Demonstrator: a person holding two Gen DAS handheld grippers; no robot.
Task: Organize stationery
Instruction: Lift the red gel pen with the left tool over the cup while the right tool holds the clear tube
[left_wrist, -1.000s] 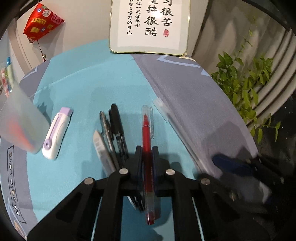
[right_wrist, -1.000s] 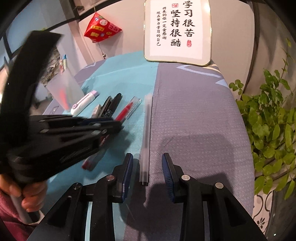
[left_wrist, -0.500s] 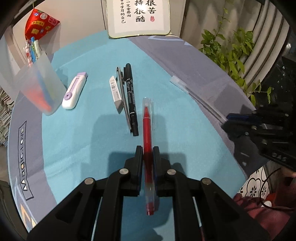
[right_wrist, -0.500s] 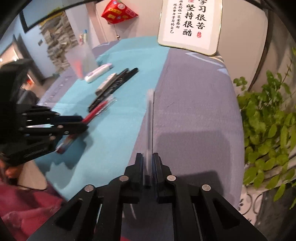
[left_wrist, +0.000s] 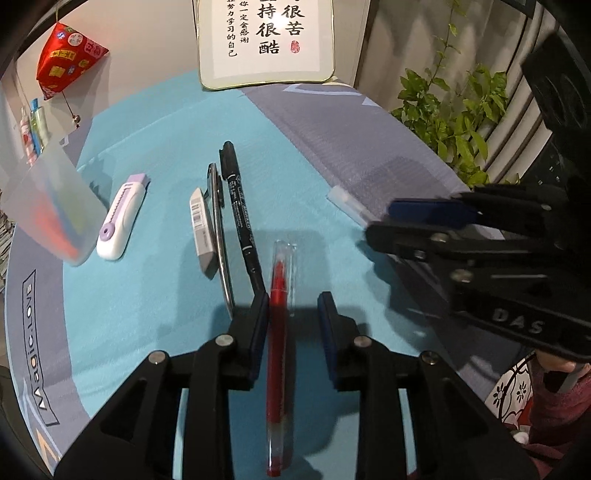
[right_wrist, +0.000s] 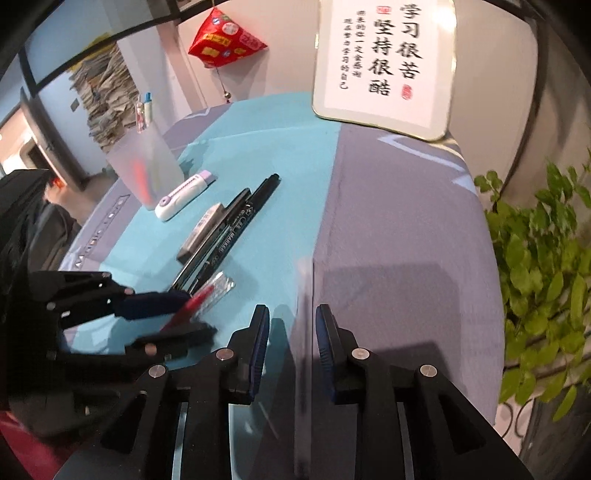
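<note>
My left gripper (left_wrist: 293, 306) is opening, and a red pen (left_wrist: 279, 332) in a clear barrel lies loose between its jaws, close to the left finger. My right gripper (right_wrist: 291, 321) is opening too, with a blurred clear pen (right_wrist: 303, 314) between its fingers and a gap on both sides. In the left wrist view the right gripper (left_wrist: 406, 229) hovers over the same clear pen (left_wrist: 347, 201). The right wrist view shows the left gripper (right_wrist: 166, 314) with the red pen (right_wrist: 195, 301). On the teal mat lie a black marker (left_wrist: 240, 214), a dark pen (left_wrist: 219, 236), an eraser (left_wrist: 201, 229) and a purple-white cutter (left_wrist: 120, 221).
A frosted cup (left_wrist: 51, 214) holding pens stands at the mat's left. A framed calligraphy sign (left_wrist: 266, 37) leans at the back of the round table. A leafy plant (left_wrist: 454, 122) grows past the right edge. A red ornament (left_wrist: 66, 55) hangs at the back left.
Half a second ago both grippers were clamped on their pens; now both pairs of jaws have parted. The two grippers have come closer together.
</note>
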